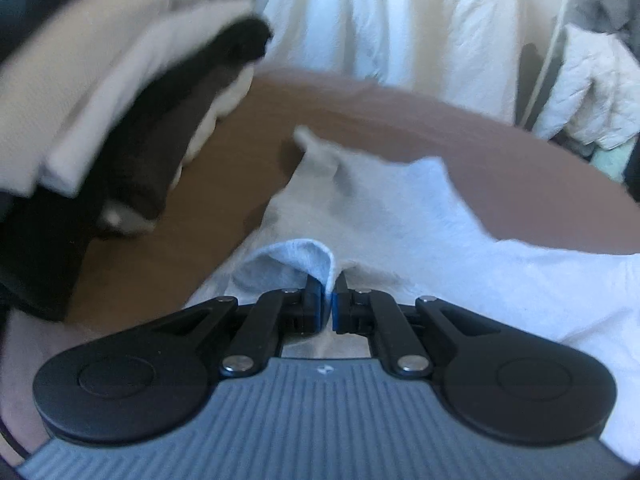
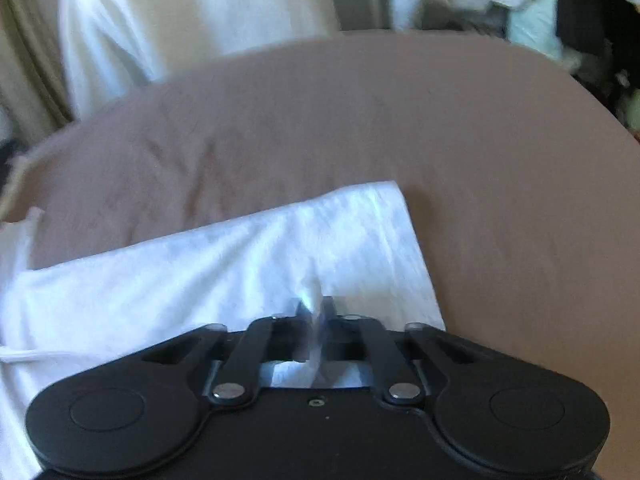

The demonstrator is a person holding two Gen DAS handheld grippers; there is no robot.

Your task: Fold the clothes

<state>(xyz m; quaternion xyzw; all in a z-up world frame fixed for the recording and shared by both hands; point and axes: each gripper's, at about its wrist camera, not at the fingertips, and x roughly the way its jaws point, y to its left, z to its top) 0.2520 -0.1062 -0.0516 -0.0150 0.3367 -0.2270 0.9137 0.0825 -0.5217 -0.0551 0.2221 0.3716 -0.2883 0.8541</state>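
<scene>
A white garment [image 1: 384, 216] lies spread on a brown bed sheet [image 1: 248, 128]. My left gripper [image 1: 329, 292] is shut on a folded edge of the garment, which curls up over the left fingertip. In the right wrist view the same white garment [image 2: 224, 264] lies flat with a squared corner toward the far right. My right gripper [image 2: 318, 312] is shut on a pinch of its near edge; the image is blurred there.
A stack of folded clothes [image 1: 120, 120], white, beige and black, sits at the left on the bed. White curtains [image 1: 380, 20] hang behind the bed. A white quilted jacket [image 1: 592, 92] and other clothes pile at the far right. The brown sheet [image 2: 500, 200] stretches right of the garment.
</scene>
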